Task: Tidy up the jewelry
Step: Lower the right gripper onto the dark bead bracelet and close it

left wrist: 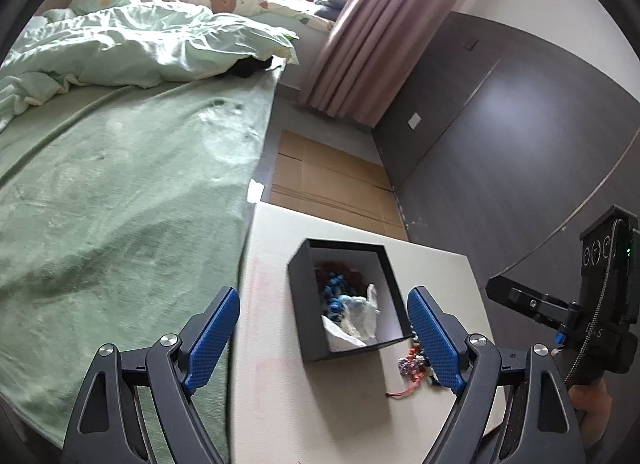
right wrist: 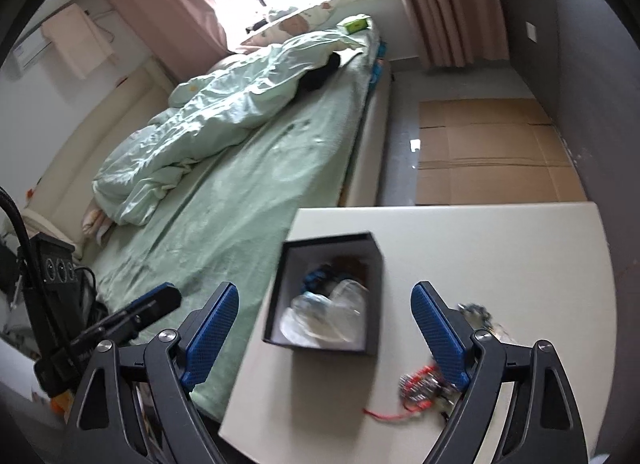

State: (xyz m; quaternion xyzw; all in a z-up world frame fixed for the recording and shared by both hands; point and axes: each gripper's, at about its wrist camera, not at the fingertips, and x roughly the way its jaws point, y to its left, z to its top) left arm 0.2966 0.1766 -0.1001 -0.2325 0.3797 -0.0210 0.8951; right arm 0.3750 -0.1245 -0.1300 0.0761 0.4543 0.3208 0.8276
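Note:
A black open box (left wrist: 308, 328) (right wrist: 372, 256) stands on a white table (left wrist: 304, 404) (right wrist: 500, 256). Inside lie blue beads (left wrist: 334, 292) (right wrist: 316, 278), a brown bead string (right wrist: 352, 264) and a clear plastic bag (left wrist: 360, 316) (right wrist: 332, 312). A red and silver jewelry piece with a red cord (left wrist: 412, 368) (right wrist: 420, 384) lies on the table right of the box. My left gripper (left wrist: 324, 336) is open and empty above the box. My right gripper (right wrist: 324, 332) is open and empty above the box; its body shows in the left wrist view (left wrist: 600, 296).
A bed with a green blanket (left wrist: 120, 183) (right wrist: 248, 191) and a pale duvet (right wrist: 224, 103) lies left of the table. Flattened cardboard (left wrist: 332, 179) (right wrist: 492, 147) covers the floor beyond. A dark wall panel (left wrist: 520, 135) stands at right. More small jewelry (right wrist: 476, 312) lies by the right finger.

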